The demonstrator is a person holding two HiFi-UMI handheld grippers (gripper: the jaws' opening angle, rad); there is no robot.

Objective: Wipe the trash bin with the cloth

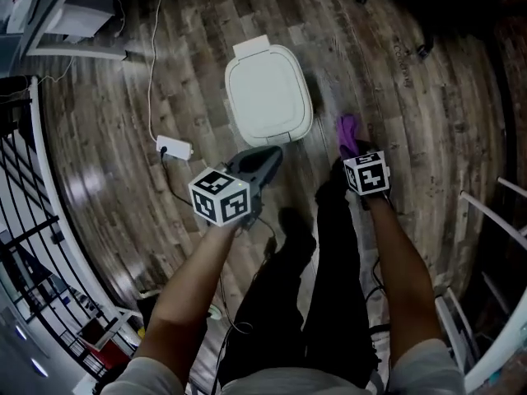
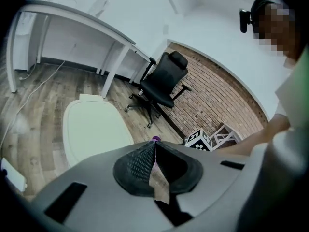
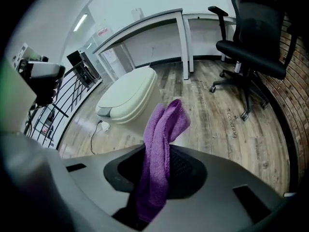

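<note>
floor: wood floor [image 1: 99,122] | on it: trash bin [image 1: 268,93] | white power strip [image 1: 174,147] | office chair [image 2: 164,83]

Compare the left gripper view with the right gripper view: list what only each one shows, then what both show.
Left gripper view only: the left gripper, jaws shut together with nothing between them, and the other gripper's marker cube.
Right gripper view only: the right gripper shut on the purple cloth, and a black railing.
Both: the white trash bin with its lid down, the black office chair, the white desk and the wood floor.
</note>
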